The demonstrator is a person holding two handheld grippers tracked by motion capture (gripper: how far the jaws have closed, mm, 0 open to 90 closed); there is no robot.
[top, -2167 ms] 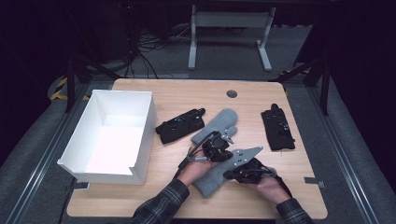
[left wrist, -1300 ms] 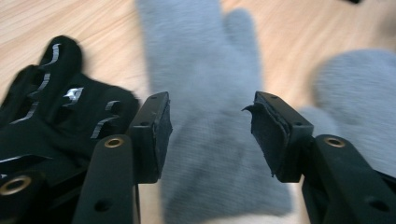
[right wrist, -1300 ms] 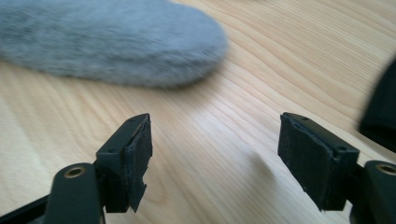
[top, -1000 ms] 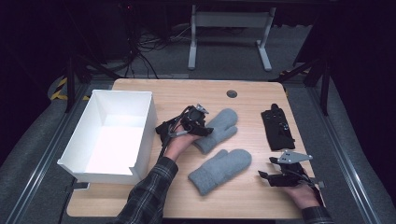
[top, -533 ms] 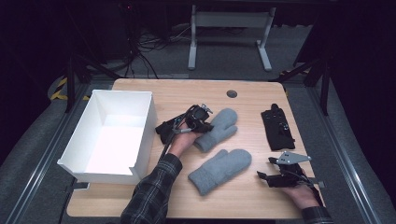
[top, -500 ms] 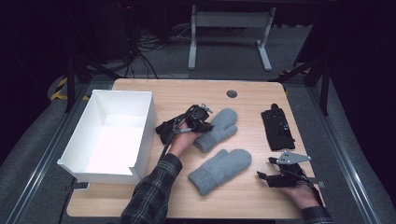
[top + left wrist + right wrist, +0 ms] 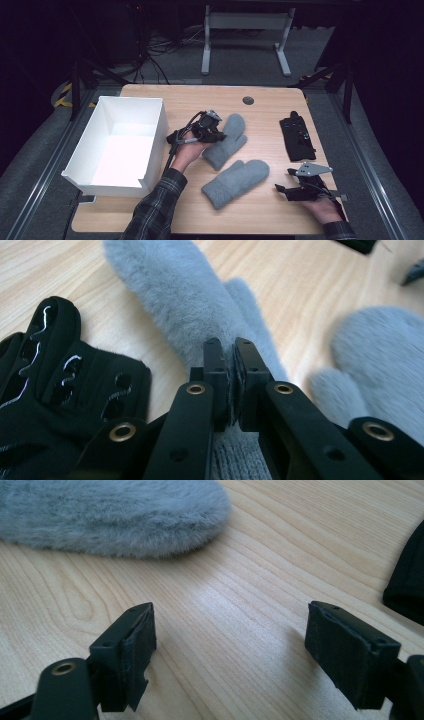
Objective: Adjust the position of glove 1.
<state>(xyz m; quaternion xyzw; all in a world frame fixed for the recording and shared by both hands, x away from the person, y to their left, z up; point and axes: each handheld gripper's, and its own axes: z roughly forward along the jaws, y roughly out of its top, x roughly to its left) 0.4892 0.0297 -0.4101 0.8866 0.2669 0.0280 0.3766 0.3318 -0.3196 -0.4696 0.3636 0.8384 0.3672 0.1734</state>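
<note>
Two claws, one busy: your left claw (image 7: 231,347) was clenched on the far grey mitten's (image 7: 227,140) cuff, mid-counter by the white bin (image 7: 150,131). Right claw (image 7: 227,655) sat released. Lift slowly, cuff's thin.

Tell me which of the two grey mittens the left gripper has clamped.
The farther grey mitten, lying beside the black glove: the left gripper is shut on its knitted cuff. The nearer grey mitten lies untouched at the table's front.

Left tool (image 7: 231,365) clamped (right (image 7: 227,655) agape) —
</note>
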